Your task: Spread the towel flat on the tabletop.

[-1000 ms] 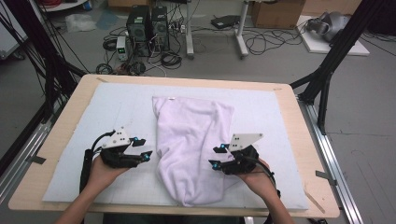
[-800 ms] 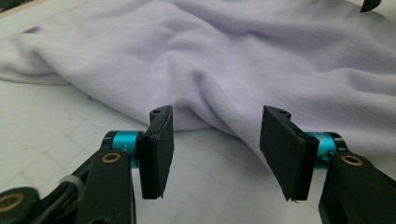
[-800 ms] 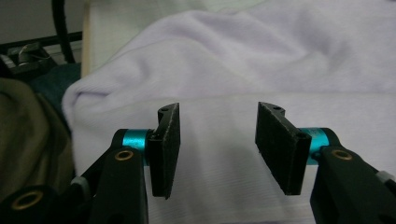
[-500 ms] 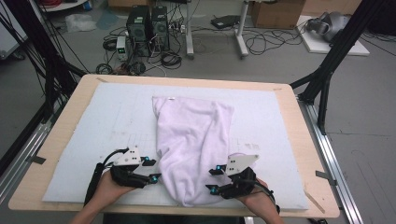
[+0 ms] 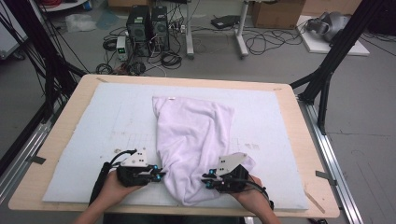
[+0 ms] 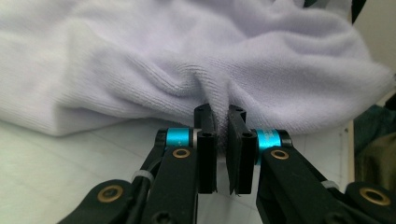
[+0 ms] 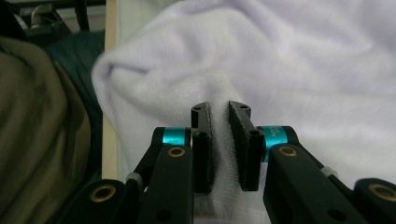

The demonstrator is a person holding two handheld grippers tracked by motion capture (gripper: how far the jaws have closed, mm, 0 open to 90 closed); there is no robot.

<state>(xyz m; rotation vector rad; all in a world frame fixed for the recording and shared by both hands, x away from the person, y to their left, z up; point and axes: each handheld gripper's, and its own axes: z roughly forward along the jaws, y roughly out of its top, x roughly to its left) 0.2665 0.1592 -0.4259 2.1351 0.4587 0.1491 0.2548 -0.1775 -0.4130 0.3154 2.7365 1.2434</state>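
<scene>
From the high view I see the cloth (image 5: 194, 144), pale lilac-white and folded lengthwise, lying on the white mat (image 5: 93, 121) that covers the table (image 5: 308, 154). Its long axis runs from the far side toward me, with a slight lean: the far end sits a little left of centre, the near end spreads wider and reaches almost to the mat's near edge. A small tag shows at the far left corner (image 5: 172, 98); I cannot read anything on it. My left tongs (image 5: 159, 176) lie level at the cloth's near left edge and point right into it. My right tongs (image 5: 205, 182) lie on the near right part and point left. The two sets face each other across the near end of the cloth, with the cloth between them.

In the left gripper view the left tongs (image 6: 223, 140) have just been closing and now pinch a fold of the cloth (image 6: 187, 60) between the pads; the fabric puckers into creases above the tips. The rest of the cloth bulks ahead of the jaws, resting on the mat (image 6: 56, 163).

In the right gripper view the right tongs (image 7: 220, 140) have likewise just been closing, and a ridge of cloth (image 7: 303, 70) sits gripped between the pads. The table's edge (image 7: 110, 70) runs along the left of the cloth.
</scene>
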